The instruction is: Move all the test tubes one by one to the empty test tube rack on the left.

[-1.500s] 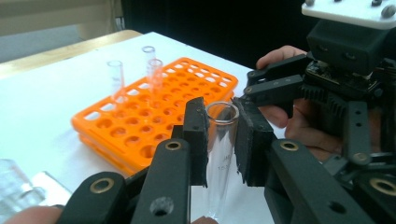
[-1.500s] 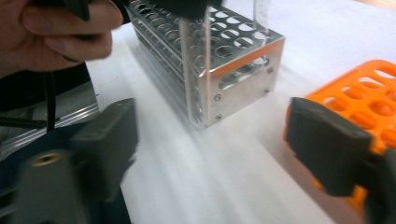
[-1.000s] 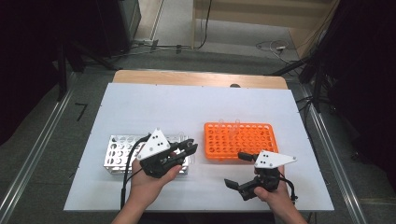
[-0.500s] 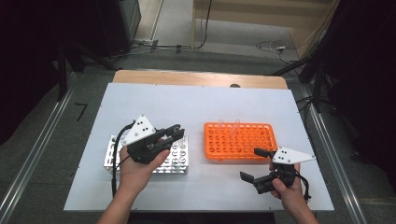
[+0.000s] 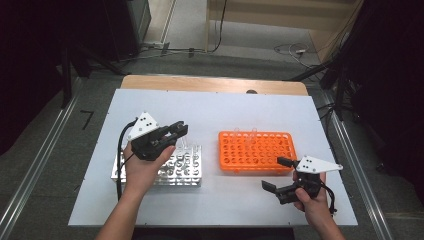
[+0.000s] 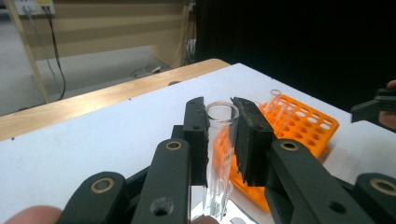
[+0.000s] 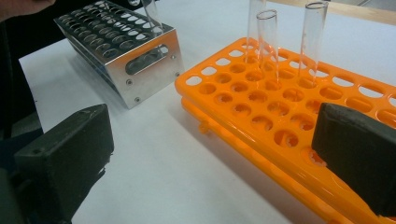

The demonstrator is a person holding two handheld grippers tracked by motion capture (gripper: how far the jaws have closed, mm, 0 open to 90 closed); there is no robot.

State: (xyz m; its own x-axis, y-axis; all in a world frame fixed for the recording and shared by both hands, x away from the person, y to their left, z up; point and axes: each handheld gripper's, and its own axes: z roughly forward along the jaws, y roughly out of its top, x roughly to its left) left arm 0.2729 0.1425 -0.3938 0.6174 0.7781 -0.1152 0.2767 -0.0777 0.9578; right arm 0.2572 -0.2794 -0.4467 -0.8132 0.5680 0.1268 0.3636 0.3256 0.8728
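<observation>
My left gripper (image 5: pixel 176 131) (image 6: pixel 219 106) is shut on a clear glass test tube (image 6: pixel 221 140), held upright by its upper part. It hovers over the far side of the metal rack (image 5: pixel 187 169) (image 7: pixel 126 46), and the tube's lower end (image 7: pixel 152 14) hangs just above the rack's holes. To the right lies the orange rack (image 5: pixel 255 151) (image 7: pixel 289 112) (image 6: pixel 308 123) with a few empty glass tubes (image 7: pixel 267 42) standing near its far edge. My right gripper (image 5: pixel 278 174) (image 7: pixel 212 133) stands open at the orange rack's near right corner, nothing between its jaws.
Both racks rest on a white board (image 5: pixel 220 110) over a wooden table (image 5: pixel 210 83). A cable (image 5: pixel 120 150) trails from the left gripper. Metal rails run along both sides of the table, with floor and cables beyond the far edge.
The left hand has carried the tube left and away from the person, over the metal rack. The right hand has shifted a little to the right, its jaws still open.
</observation>
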